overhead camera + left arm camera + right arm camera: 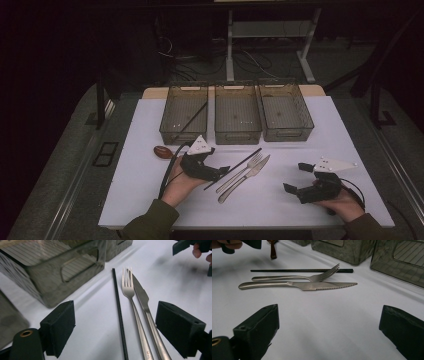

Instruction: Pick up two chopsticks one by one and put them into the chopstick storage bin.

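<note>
On the white table top [150, 200] a black chopstick [235, 167], a steel fork [241, 172] and a steel knife [246, 178] lie side by side, slanting. My left gripper [216, 172] is open just left of their handle ends. In the left gripper view the chopstick [119, 312], fork [130, 295] and knife [142, 297] run up between the spread jaws of the left gripper [120, 332]. Off to the right, my right gripper [297, 178] is open over bare table. Its own view has the right gripper [330, 335] facing the knife [304, 285], fork [294, 277] and chopstick [299, 270] from a distance.
Three translucent bins stand in a row at the back: left [183, 112], middle [237, 114], right [286, 111]. A second black chopstick [192, 118] leans in the left bin. A small brown object [162, 151] lies left of my left gripper.
</note>
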A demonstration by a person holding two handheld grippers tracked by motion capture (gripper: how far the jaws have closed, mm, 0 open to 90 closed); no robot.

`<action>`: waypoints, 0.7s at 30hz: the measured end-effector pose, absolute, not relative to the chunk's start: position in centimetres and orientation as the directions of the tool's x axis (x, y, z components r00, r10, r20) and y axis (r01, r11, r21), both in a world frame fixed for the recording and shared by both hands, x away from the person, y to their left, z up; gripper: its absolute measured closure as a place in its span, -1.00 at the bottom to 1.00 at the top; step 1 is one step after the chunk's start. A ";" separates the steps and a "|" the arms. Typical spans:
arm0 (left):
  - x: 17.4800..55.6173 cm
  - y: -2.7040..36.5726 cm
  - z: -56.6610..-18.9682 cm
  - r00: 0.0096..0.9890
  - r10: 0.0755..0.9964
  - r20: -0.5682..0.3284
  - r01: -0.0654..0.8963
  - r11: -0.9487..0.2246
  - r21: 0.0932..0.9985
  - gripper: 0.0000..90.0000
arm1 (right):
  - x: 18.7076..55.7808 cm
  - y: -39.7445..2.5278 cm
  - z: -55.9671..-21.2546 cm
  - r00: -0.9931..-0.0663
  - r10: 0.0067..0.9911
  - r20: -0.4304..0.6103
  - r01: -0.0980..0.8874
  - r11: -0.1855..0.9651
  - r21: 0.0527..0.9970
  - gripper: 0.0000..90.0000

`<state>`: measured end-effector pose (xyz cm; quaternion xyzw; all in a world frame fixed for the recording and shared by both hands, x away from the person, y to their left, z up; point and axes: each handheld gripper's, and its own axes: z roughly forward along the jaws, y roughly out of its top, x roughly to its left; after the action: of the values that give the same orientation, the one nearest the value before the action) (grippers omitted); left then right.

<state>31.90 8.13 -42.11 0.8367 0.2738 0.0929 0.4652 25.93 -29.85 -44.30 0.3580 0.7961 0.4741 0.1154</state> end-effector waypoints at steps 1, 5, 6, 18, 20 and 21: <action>31.9 8.0 -42.2 0.834 0.543 -0.099 0.373 -0.422 0.826 -0.63 | 25.9 -29.9 -44.3 -0.716 0.680 0.156 0.461 0.293 0.838 -0.95; 32.0 7.5 -42.8 0.832 0.543 -0.113 0.386 -0.421 0.821 -0.56 | 25.9 -29.9 -44.3 -0.717 0.680 0.154 0.460 0.296 0.837 -0.95; 32.0 7.4 -43.1 0.832 0.544 -0.112 0.386 -0.421 0.821 -0.53 | 25.9 -29.8 -44.4 -0.716 0.681 0.155 0.462 0.297 0.836 -0.95; 32.0 6.4 -44.5 0.837 0.537 -0.107 0.400 -0.465 0.790 0.10 | 25.9 -29.7 -44.5 -0.718 0.681 0.147 0.461 0.306 0.833 -0.95; 32.0 6.3 -44.7 0.839 0.534 -0.107 0.401 -0.472 0.785 0.20 | 25.9 -29.7 -44.5 -0.716 0.682 0.149 0.464 0.306 0.831 -0.95; 32.0 6.3 -44.8 0.839 0.533 -0.106 0.401 -0.476 0.783 0.27 | 25.9 -29.7 -44.5 -0.716 0.682 0.149 0.464 0.306 0.831 -0.95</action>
<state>31.99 6.27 -44.76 0.8557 0.2729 0.0764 0.4330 25.94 -29.73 -44.49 0.3584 0.7997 0.4673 0.1166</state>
